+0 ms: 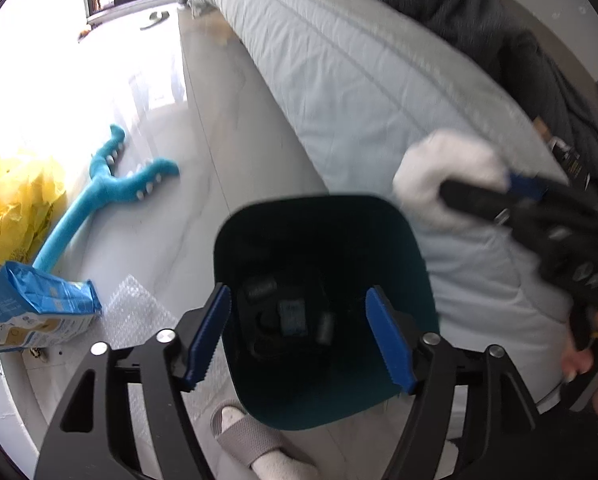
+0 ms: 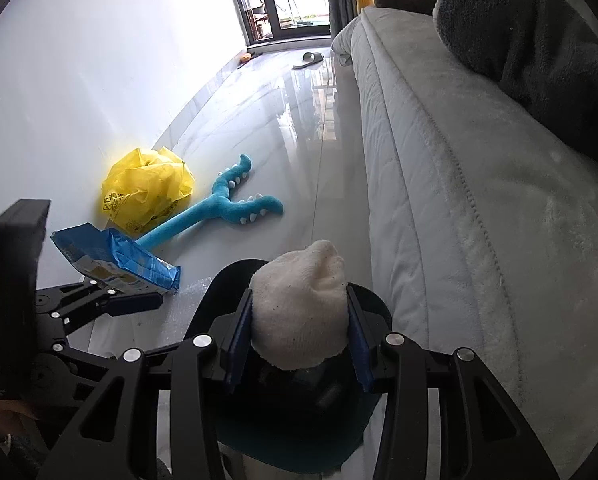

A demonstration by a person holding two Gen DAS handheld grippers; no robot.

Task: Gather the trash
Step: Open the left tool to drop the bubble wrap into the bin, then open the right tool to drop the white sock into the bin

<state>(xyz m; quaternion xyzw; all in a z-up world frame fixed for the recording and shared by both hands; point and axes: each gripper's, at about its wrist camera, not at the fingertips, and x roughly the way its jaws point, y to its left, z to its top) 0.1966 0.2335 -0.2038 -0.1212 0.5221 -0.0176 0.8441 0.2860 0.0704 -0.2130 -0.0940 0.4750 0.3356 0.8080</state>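
A dark teal trash bin (image 1: 331, 400) stands on the floor beside the bed, with several dark items at its bottom. My left gripper (image 1: 299, 336) is open and empty, its blue pads spread above the bin's mouth. My right gripper (image 2: 299, 328) is shut on a white balled-up sock (image 2: 299, 312) and holds it over the bin (image 2: 299, 440). In the left wrist view the sock (image 1: 439, 172) and right gripper show above the bin's right rim. The left gripper (image 2: 139, 300) shows at the left of the right wrist view.
On the floor lie a yellow plastic bag (image 2: 147, 188), a blue snack bag (image 2: 119, 264), a teal plush toy (image 2: 219, 208) and bubble wrap (image 1: 139, 312). A grey bed (image 2: 439, 184) runs along the right. A slipper (image 2: 309, 58) lies near the far door. My foot in a slipper (image 1: 255, 440) is below.
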